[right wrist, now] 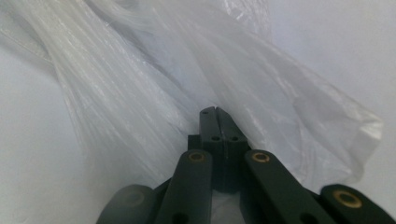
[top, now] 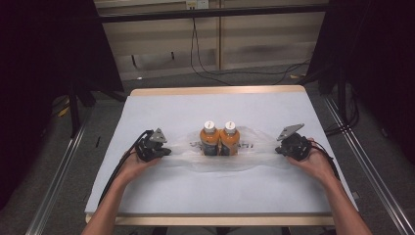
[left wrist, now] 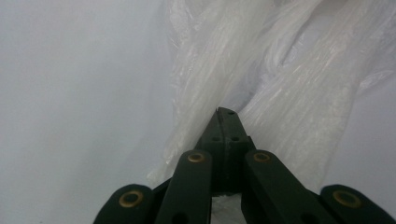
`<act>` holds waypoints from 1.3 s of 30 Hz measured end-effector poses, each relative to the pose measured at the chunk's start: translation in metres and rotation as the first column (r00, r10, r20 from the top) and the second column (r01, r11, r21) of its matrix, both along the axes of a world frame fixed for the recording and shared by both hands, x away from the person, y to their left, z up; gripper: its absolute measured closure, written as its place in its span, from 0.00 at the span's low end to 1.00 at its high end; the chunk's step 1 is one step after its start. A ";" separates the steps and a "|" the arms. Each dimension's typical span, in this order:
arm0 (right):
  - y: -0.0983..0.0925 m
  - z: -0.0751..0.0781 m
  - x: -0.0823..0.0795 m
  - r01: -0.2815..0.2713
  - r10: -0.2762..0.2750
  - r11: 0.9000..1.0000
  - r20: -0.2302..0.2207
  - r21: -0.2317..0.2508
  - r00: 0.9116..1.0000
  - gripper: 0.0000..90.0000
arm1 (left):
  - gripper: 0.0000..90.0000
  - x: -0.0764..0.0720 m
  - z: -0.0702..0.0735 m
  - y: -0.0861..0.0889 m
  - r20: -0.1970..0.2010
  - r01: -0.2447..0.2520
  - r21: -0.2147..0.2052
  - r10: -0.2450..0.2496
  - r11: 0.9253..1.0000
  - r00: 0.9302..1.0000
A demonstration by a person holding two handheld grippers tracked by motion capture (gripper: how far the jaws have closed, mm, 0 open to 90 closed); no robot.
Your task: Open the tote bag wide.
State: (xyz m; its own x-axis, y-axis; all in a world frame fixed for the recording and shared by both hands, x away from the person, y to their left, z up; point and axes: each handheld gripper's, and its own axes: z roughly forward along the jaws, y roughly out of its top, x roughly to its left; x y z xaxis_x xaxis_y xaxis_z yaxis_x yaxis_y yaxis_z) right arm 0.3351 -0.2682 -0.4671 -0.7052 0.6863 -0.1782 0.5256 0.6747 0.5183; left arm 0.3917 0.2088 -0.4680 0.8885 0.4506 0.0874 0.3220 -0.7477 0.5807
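Observation:
Two orange bottles with white caps stand upright side by side on a clear plastic bag spread flat in the middle of the table. My left gripper is at the bag's left end, jaws closed together on a bunched handle of the bag. My right gripper is at the bag's right end, jaws likewise closed on the film. In both gripper views the crinkled plastic fans out from the jaw tips.
The table is covered by a pale blue sheet with a wooden edge at the far side. Metal rails run along both sides on the floor, and cables lie beyond the table.

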 end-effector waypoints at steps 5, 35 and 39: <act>-0.005 -0.002 0.001 0.014 -0.013 0.998 -0.006 0.060 1.000 1.00 | 1.00 0.002 -0.004 0.004 -0.038 -0.016 -0.081 0.013 0.997 0.999; -0.005 0.036 -0.017 -0.059 0.025 0.910 0.089 0.411 0.996 0.77 | 0.54 -0.016 0.034 0.012 -0.011 -0.066 -0.412 0.067 0.909 0.998; 0.000 0.042 -0.019 -0.085 0.043 0.900 0.107 0.428 0.993 0.77 | 0.59 -0.020 0.040 0.009 0.017 -0.048 -0.441 0.062 0.896 0.998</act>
State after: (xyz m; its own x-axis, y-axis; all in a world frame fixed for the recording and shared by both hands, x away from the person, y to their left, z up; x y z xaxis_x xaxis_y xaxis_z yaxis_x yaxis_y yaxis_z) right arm 0.3164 -0.2684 -0.4254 -0.7450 0.6646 0.0582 0.4241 0.4045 0.8102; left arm 0.3720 0.2176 -0.4284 0.8614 0.4969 -0.1049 0.3321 -0.3949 0.8566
